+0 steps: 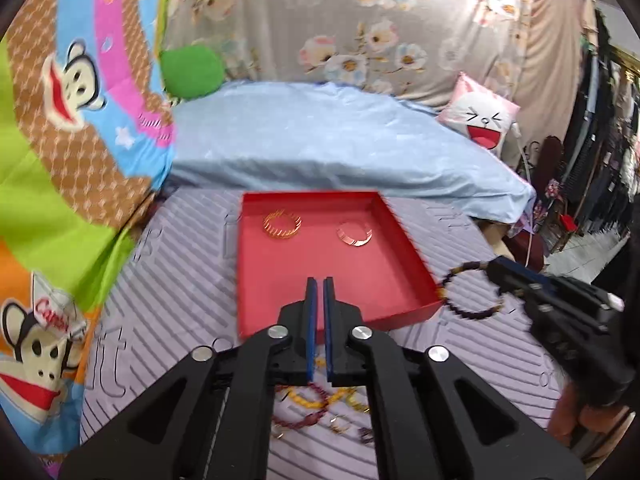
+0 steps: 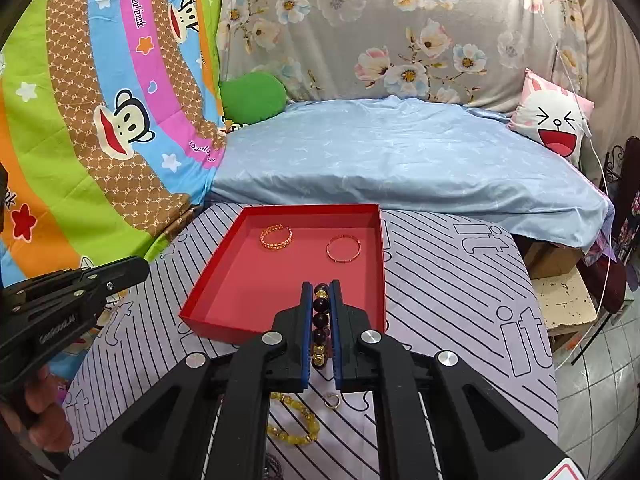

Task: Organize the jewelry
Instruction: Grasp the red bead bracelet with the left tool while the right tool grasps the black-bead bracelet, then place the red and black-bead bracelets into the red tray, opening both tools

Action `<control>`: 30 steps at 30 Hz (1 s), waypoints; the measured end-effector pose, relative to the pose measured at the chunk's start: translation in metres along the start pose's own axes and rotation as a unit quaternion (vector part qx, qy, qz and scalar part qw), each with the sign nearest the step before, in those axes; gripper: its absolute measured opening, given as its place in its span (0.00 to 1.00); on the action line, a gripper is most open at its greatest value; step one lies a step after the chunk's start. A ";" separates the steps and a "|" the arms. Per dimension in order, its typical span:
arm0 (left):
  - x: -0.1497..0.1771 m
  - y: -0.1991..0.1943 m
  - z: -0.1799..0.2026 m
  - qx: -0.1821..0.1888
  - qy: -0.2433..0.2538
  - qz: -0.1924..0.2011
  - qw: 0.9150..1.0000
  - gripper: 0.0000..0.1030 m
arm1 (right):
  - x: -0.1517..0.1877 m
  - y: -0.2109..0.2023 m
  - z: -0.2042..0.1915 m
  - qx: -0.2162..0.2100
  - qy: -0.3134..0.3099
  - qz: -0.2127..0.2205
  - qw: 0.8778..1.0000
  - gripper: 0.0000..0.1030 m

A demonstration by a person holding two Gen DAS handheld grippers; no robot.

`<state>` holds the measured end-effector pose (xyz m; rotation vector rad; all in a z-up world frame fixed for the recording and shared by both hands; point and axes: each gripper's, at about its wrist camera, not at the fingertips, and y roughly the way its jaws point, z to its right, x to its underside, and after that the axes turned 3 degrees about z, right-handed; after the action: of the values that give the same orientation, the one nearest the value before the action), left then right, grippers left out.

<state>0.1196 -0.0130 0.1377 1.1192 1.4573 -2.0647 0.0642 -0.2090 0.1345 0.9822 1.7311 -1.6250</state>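
The cartoon-monkey cloth [image 2: 100,120], hanging left of the red tray [image 2: 224,300], carries the pink script "Daul frank" on its pink stripe, and the same script shows again lower on that stripe, only partly readable. In the left wrist view a red script word beginning "Cap" sits on a monkey's cap on that cloth. The striped sheet [image 2: 460,280] under the tray bears large outlined letters "it", repeated to the tray's right and to its left. The left tool [image 2: 132,270], left of the tray, has small white lettering on its body, too small to read.
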 end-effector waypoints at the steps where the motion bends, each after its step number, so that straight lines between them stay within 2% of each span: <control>1: 0.010 0.007 -0.007 -0.013 -0.006 -0.014 1.000 0.24 | 0.005 0.002 0.001 -0.003 0.004 -0.007 1.000 0.07; 3: 0.029 0.019 -0.017 -0.030 -0.010 -0.033 0.999 0.42 | 0.016 0.005 0.003 -0.006 0.012 -0.019 1.000 0.07; 7: 0.074 0.056 -0.034 -0.049 -0.020 -0.103 0.993 0.42 | 0.032 0.012 0.004 -0.013 0.023 -0.042 0.999 0.07; 12: 0.101 0.079 -0.038 -0.065 -0.014 -0.136 0.988 0.42 | 0.037 0.013 0.000 -0.016 0.024 -0.046 0.999 0.07; 14: 0.107 0.084 -0.040 -0.072 -0.012 -0.135 0.988 0.38 | 0.038 0.013 -0.001 -0.017 0.024 -0.046 0.999 0.07; 17: 0.108 0.083 -0.037 -0.071 -0.008 -0.133 0.989 0.23 | 0.038 0.014 -0.004 -0.019 0.024 -0.047 0.998 0.07; 18: 0.108 0.084 -0.037 -0.066 -0.009 -0.134 0.989 0.09 | 0.038 0.014 -0.005 -0.020 0.025 -0.048 0.998 0.07; 25: 0.103 0.073 -0.028 -0.044 -0.014 -0.125 0.991 0.07 | 0.045 0.013 -0.007 -0.025 0.029 -0.056 0.998 0.07; 30: 0.075 0.049 -0.017 -0.012 -0.014 -0.097 0.995 0.07 | 0.045 0.011 -0.010 -0.030 0.026 -0.058 0.998 0.08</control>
<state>0.1136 -0.0066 0.0470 0.9681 1.6284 -2.1756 0.0484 -0.1936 0.0922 0.9178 1.8914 -1.6223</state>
